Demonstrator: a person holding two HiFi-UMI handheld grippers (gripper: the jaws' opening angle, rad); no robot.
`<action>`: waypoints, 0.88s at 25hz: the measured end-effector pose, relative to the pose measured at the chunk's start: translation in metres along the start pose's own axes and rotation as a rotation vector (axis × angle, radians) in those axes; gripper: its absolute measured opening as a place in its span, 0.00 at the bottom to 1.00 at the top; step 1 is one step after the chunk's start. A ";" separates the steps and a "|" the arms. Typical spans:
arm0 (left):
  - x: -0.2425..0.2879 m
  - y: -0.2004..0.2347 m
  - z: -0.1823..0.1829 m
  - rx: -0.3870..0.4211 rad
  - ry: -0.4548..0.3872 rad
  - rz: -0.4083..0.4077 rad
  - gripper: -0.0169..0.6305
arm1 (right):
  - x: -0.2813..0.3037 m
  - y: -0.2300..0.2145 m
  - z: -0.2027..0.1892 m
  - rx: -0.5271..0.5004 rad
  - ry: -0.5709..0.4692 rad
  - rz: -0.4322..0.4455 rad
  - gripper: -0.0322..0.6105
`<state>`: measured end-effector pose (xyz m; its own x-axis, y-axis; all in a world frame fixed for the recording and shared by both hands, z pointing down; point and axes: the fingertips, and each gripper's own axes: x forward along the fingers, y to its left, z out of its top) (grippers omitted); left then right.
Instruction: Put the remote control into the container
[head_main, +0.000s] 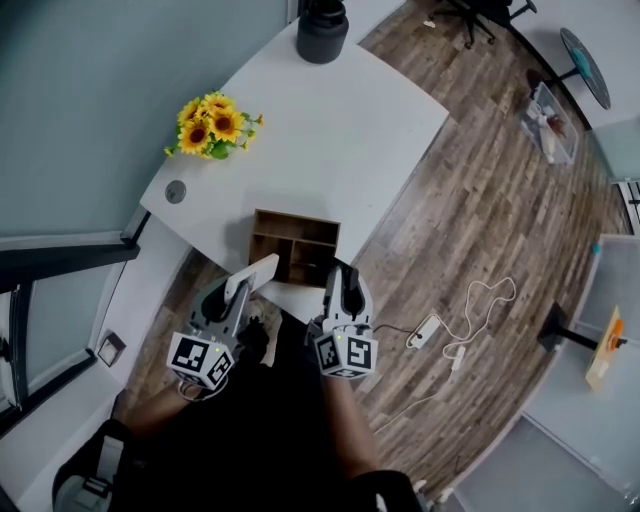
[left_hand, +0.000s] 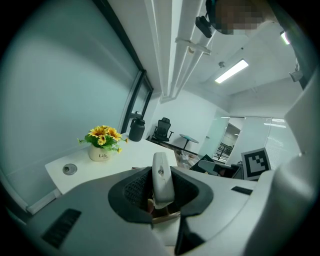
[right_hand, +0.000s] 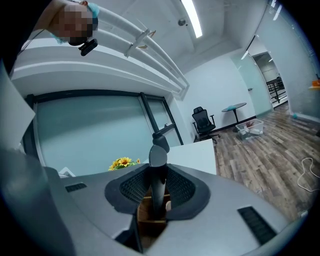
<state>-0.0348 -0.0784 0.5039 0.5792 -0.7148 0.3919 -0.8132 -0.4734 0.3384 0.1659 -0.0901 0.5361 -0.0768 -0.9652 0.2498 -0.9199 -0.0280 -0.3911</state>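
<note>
A wooden container (head_main: 293, 245) with several compartments sits at the near edge of the white table (head_main: 330, 130). My left gripper (head_main: 240, 300) is shut on a white remote control (head_main: 253, 277), which points up toward the container's near left corner. In the left gripper view the white remote (left_hand: 161, 177) stands clamped between the pads of the left gripper (left_hand: 160, 192). My right gripper (head_main: 343, 300) is shut on a dark remote control (head_main: 346, 287) just in front of the container's near right side. In the right gripper view the dark remote (right_hand: 157, 172) rises above the container (right_hand: 149, 214).
A pot of sunflowers (head_main: 212, 127) and a dark jug (head_main: 322, 30) stand further back on the table, with a round cable port (head_main: 176, 191) at the left. A power strip with white cable (head_main: 428, 328) lies on the wooden floor to the right.
</note>
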 end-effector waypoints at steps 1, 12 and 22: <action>0.001 0.001 0.000 0.000 0.001 0.001 0.17 | 0.002 -0.001 -0.002 -0.002 0.004 -0.003 0.20; 0.009 0.004 -0.009 -0.014 0.021 0.008 0.17 | 0.011 -0.013 -0.025 -0.002 0.042 -0.021 0.20; 0.016 0.001 -0.007 -0.013 0.022 -0.001 0.17 | 0.022 -0.020 -0.044 -0.032 0.083 -0.027 0.20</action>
<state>-0.0262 -0.0869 0.5170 0.5812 -0.7026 0.4106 -0.8120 -0.4675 0.3494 0.1654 -0.0992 0.5888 -0.0818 -0.9394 0.3328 -0.9340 -0.0443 -0.3546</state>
